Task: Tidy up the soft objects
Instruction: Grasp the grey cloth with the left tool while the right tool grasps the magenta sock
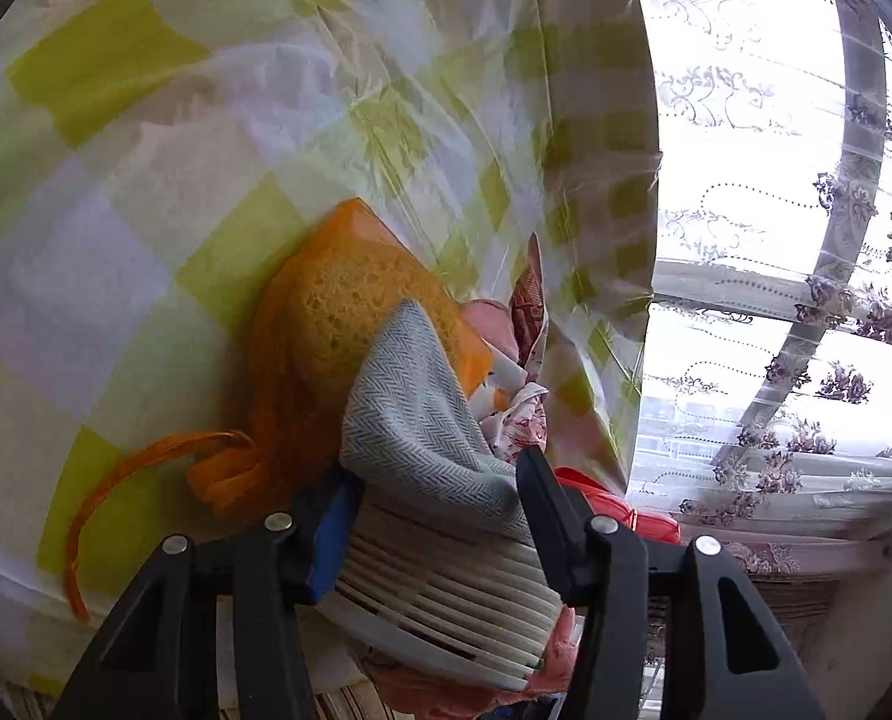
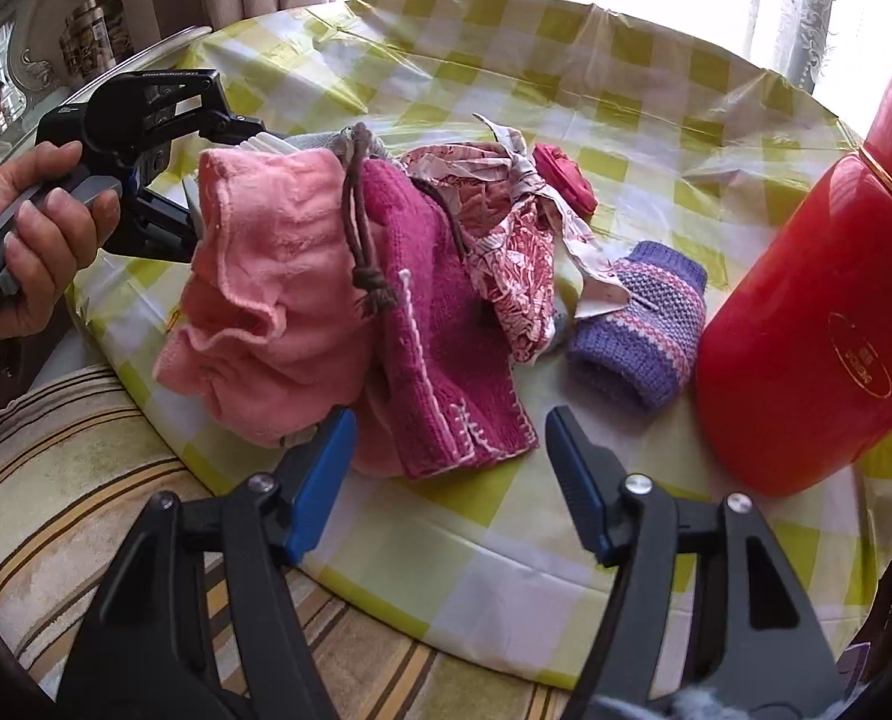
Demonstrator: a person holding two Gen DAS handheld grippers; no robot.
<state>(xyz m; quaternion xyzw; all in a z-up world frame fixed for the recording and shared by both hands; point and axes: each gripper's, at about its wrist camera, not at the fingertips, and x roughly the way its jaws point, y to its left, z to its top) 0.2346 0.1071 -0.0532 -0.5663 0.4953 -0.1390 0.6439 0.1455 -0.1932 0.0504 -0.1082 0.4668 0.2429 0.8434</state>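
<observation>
My left gripper (image 1: 428, 492) is shut on the rim of a white slatted basket (image 1: 446, 588) and holds it tilted. A grey herringbone cloth (image 1: 422, 420) and an orange sponge in a net bag (image 1: 338, 312) spill from it. In the right wrist view the left gripper (image 2: 146, 120) sits behind a pile: a pink towel (image 2: 266, 276), a magenta knit piece (image 2: 440, 348) and a red patterned cloth (image 2: 505, 240). A purple striped knit sock (image 2: 649, 330) lies to the right of the pile. My right gripper (image 2: 446, 468) is open, just short of the magenta piece.
A round table with a yellow checked plastic cover (image 2: 565, 60) holds everything. A tall red thermos (image 2: 817, 300) stands at the right, close to the sock. A striped cushion (image 2: 56, 480) lies below the table's near edge. A lace curtain (image 1: 805, 240) hangs by the window.
</observation>
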